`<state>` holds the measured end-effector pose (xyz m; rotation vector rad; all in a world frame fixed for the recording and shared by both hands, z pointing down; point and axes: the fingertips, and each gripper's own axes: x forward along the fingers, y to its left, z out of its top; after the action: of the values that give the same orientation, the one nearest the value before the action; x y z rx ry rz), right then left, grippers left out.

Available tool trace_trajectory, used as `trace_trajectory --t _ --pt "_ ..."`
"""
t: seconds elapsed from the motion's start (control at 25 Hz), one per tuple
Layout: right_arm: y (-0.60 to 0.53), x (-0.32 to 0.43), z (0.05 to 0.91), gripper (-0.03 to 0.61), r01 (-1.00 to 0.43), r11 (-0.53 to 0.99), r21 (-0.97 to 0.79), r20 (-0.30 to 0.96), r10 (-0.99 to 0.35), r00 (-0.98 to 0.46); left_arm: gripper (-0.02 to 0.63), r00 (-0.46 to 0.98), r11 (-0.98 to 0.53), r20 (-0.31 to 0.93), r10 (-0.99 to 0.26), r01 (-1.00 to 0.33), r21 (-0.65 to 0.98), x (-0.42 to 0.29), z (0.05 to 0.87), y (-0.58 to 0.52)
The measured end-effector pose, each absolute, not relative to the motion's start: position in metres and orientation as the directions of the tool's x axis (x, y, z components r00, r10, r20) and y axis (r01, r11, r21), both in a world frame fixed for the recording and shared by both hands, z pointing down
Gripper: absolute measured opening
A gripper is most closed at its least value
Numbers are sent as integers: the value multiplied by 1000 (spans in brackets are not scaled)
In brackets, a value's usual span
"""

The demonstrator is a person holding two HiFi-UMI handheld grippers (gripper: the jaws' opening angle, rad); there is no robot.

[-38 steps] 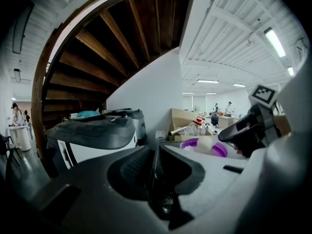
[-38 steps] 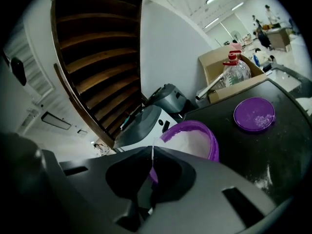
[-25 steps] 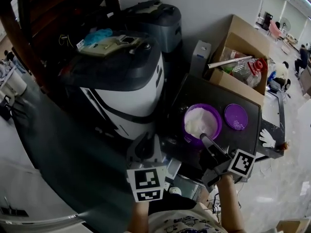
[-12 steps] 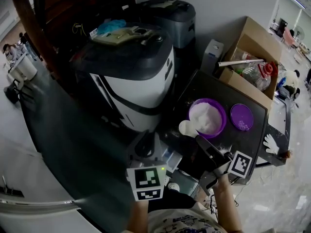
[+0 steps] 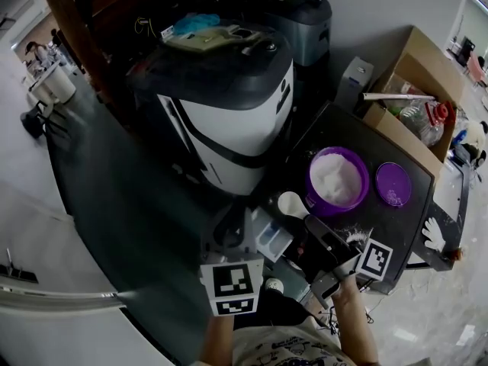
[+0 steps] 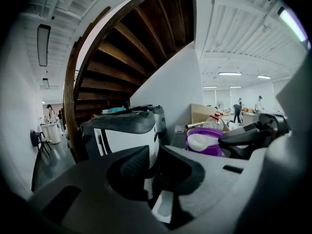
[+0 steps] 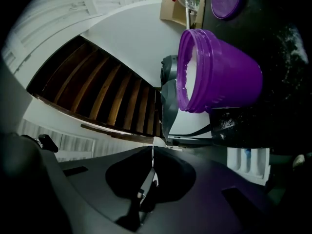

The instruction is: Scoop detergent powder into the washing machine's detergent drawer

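Head view: loaded scoop [image 5: 293, 203] clamped in my right hand-held gripper [image 5: 314, 227], bowl ahead of its jaws, handle running back toward me. It hangs between the powder tub [image 5: 312, 194] and the open detergent drawer [image 5: 273, 240]. I judge scooping done, dump left.
Left gripper view: left hand-held gripper [image 6: 158, 177] pinches the drawer edge.
Right gripper view: jaws closed on the handle, drawer lower right.

High above the left gripper [image 6: 157, 172] jaws a curved wooden staircase [image 6: 136, 38] sweeps overhead, its dark treads seen from beneath. Beyond the jaws, under the stair, stands a white wall [image 6: 168, 89]. Up to their right a white beamed ceiling [image 6: 239, 43] carries lit strip lights [image 6: 230, 74]. Ahead of the right gripper [image 5: 311, 226] jaws lies a black table [image 5: 408, 223], with pale glossy floor [image 5: 450, 311] off to their right.
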<state>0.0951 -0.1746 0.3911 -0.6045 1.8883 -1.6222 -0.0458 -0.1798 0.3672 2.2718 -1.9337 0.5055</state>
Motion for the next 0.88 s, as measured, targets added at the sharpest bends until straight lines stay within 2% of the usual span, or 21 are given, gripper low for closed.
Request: trace_trajectory --t 0.4,0.88 --pt "-172 89 405 20 16 140 -990 -105 -660 -744 66 120 -174 367 -922 -978 -118 -57 385 -173" --pt "-147 81 434 20 -71 86 -994 -12 -711 -704 66 194 -256 423 -885 -962 -95 -66 417 -157"
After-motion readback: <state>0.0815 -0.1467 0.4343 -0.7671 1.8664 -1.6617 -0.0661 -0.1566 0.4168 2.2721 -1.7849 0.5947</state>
